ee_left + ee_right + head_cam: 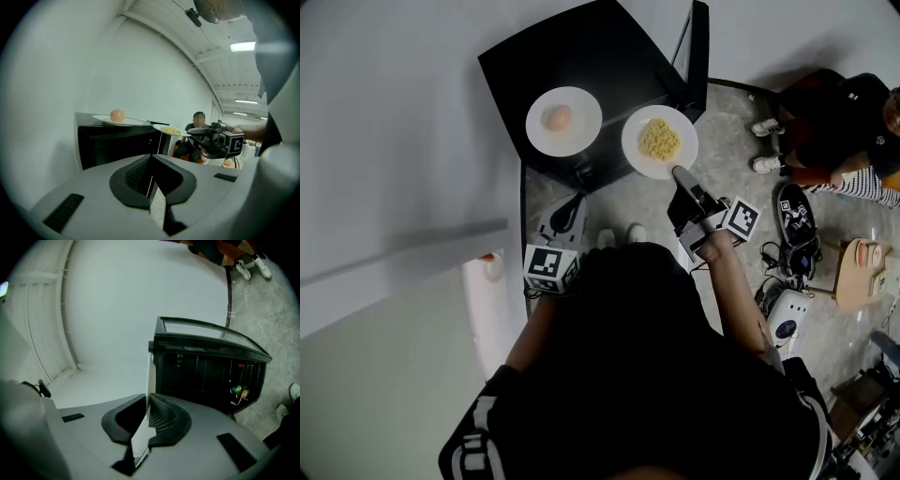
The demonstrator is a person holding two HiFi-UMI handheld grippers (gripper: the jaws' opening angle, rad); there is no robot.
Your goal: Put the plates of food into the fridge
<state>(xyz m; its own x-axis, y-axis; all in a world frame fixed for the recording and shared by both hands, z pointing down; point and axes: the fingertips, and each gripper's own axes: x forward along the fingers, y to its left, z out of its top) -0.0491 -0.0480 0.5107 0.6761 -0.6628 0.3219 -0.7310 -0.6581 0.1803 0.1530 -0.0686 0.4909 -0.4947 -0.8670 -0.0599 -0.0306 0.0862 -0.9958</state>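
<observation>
While looking down from the head view, find a low black box-shaped fridge with a white round plate bearing one peach-coloured ball of food parked on its top, probably staged there pending a free hand. Just off the fridge's front right corner, a second white round plate of yellow noodles, pinched at its near rim by the right gripper and kept flat to stop the food sliding. Left gripper low before the fridge's front, apart from both plates.

Next, the left gripper view: jaws clenched together on nothing, aimed at the fridge's dark front, likely spare for door duty. Ball plate on the fridge's top; noodle plate hanging in air past the fridge's right edge.

Last, the right gripper view: jaws grasping the noodle plate, seen edge-on as a thin white line. Fridge straight beyond, small coloured cans inside; through glass or an open door, cannot tell. Neither plate inside yet.
</observation>
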